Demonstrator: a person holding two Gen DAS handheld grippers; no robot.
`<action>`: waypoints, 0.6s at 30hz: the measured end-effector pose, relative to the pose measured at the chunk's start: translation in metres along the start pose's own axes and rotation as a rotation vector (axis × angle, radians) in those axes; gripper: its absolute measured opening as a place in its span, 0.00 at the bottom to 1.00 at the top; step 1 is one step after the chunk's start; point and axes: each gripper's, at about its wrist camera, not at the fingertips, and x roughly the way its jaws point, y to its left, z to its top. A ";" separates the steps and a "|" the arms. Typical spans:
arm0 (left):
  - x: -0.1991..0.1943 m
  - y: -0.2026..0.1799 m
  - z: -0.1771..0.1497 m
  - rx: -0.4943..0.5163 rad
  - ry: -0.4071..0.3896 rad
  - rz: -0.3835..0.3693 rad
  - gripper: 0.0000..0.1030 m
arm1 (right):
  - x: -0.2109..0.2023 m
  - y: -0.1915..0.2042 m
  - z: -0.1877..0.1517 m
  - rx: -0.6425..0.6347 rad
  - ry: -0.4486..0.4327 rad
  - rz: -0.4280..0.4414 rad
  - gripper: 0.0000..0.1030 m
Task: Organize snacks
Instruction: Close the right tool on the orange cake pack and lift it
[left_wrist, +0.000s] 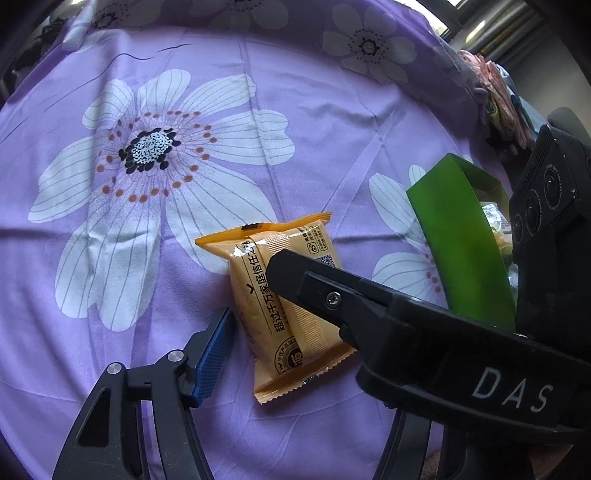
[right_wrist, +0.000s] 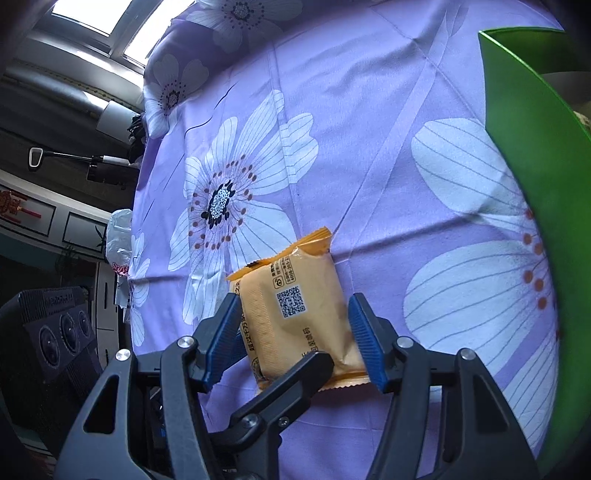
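An orange snack packet (left_wrist: 258, 295) lies on the purple flowered cloth (left_wrist: 147, 258). In the right wrist view, my right gripper (right_wrist: 295, 317) has both blue pads against the long sides of the packet (right_wrist: 295, 314). In the left wrist view, my left gripper (left_wrist: 291, 325) straddles the same packet. Its blue left pad (left_wrist: 214, 354) only nears the packet's edge at the tip. The right finger is hidden behind the right gripper's black finger (left_wrist: 295, 280), which crosses over the packet. One left finger (right_wrist: 295, 380) lies across the packet's near end.
An open green box (left_wrist: 461, 240) with wrapped snacks inside stands to the right, close by in the right wrist view (right_wrist: 535, 184). Pink fabric (left_wrist: 495, 85) lies past the cloth's far right edge. A white plastic bag (right_wrist: 118, 236) sits at the cloth's left edge.
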 end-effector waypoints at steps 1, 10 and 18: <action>0.000 0.000 0.000 0.002 -0.002 -0.010 0.62 | 0.001 -0.001 0.000 0.000 0.001 0.002 0.60; -0.012 -0.005 -0.002 0.051 -0.078 -0.024 0.57 | -0.010 0.007 -0.001 -0.050 -0.046 0.005 0.50; -0.029 -0.014 -0.001 0.095 -0.185 -0.036 0.57 | -0.029 0.018 -0.002 -0.103 -0.139 0.011 0.50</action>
